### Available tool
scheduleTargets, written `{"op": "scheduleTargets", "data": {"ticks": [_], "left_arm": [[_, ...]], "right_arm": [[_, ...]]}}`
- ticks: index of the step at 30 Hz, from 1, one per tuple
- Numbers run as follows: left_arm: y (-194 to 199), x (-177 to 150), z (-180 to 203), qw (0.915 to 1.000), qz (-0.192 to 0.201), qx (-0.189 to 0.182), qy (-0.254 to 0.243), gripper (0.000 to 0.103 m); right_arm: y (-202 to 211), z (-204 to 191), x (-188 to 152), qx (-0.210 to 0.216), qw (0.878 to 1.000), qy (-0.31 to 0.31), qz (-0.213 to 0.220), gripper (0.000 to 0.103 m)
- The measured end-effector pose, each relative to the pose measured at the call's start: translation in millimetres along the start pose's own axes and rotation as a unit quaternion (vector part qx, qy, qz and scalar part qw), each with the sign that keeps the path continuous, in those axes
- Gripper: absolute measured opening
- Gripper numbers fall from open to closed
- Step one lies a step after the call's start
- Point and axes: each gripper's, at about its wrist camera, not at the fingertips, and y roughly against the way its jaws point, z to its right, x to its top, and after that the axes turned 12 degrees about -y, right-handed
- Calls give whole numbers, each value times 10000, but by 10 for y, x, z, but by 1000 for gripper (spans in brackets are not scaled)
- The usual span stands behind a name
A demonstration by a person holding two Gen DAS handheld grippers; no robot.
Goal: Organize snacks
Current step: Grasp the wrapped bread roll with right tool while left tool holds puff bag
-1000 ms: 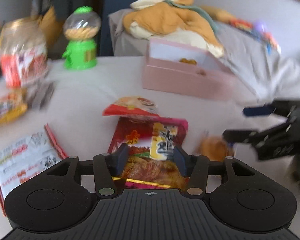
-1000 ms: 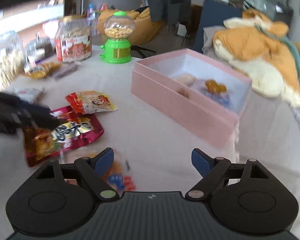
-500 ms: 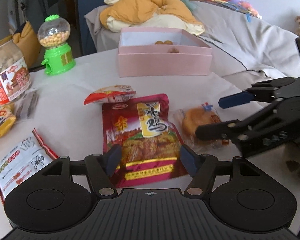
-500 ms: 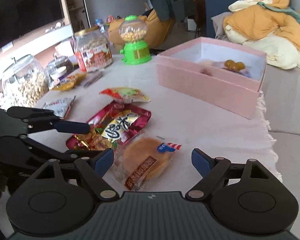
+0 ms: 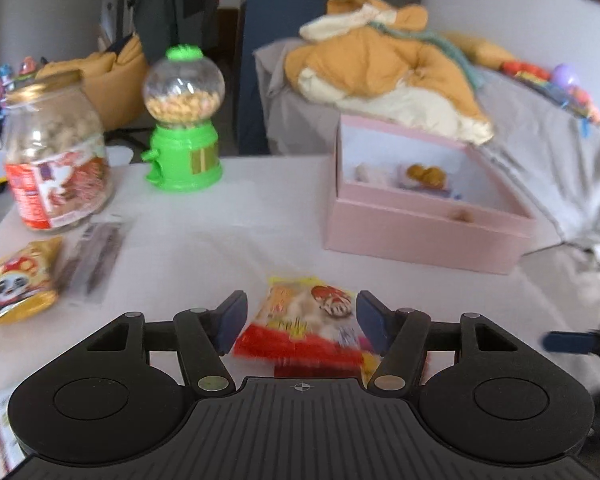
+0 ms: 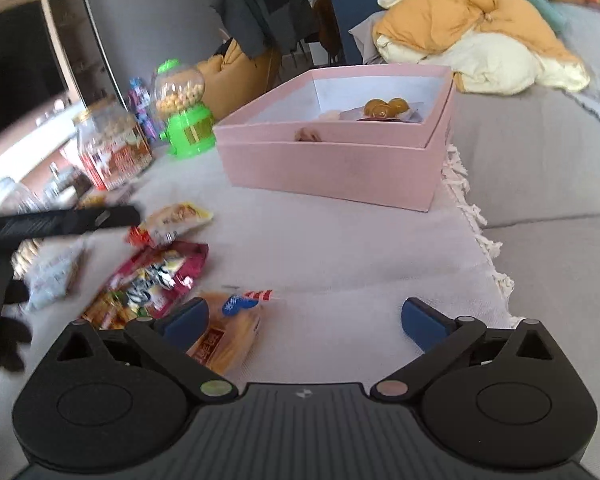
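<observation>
A small red and yellow snack packet (image 5: 300,320) lies on the white tablecloth between the fingers of my left gripper (image 5: 300,318). Its jaws are closing, and a gap still shows on each side of the packet. Just behind it is the edge of a big dark red packet (image 6: 156,280). My right gripper (image 6: 304,320) hovers low over the cloth with its jaws opening wide and nothing between them. A wrapped bun (image 6: 228,336) lies beside its left finger. The open pink box (image 5: 420,224) with a few snacks inside stands farther back.
A glass jar (image 5: 56,160) and a green candy dispenser (image 5: 184,136) stand at the back left. A panda packet (image 5: 16,280), a dark wrapped bar (image 5: 96,252) and a white packet (image 6: 56,276) lie left. The fringed cloth edge (image 6: 472,216) borders a grey sofa.
My left gripper has moved forward off the big dark red packet and now frames the small red and yellow one. The right jaws have spread wider, and the bun now lies at the left finger.
</observation>
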Motion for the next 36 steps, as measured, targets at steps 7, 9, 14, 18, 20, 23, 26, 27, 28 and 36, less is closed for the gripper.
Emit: {"op": "scheduleTargets", "data": {"ticks": [7,9,14,18,20,23,26,27,28,36], "left_arm": [[-121,-116,82,9989,-277,-153,-339,65],[37,-238,49,9987,-184,-425,-217,65],[330,-540,-43,9988,71,-487,5,65],[361,-644,-71,9983,323,-480,100,65],[355,-637,-52,9985,335,-433,58,65],[361,-630,-47,9985,348,-417,37,65],[364,-646,-64,9983,367,-452,78,65],[363,-649,-67,9982,372,-460,85,65],[366,-656,-68,9981,377,-469,94,65],[367,-665,-95,9977,399,-524,148,65]], "right_arm": [[13,46,19,48,10000,-74,21,103],[5,38,16,33,10000,-48,17,103],[-3,62,45,110,9999,-58,-88,103],[-32,25,77,46,9997,66,-247,103],[-42,4,112,2,9993,79,-369,103],[44,-7,134,40,9991,-155,-383,103],[178,-200,39,100,9997,169,-169,103],[196,-286,1,99,9991,361,-186,103],[198,-375,-38,105,9981,561,-249,103],[225,-524,-143,-1257,9813,1440,227,103]]}}
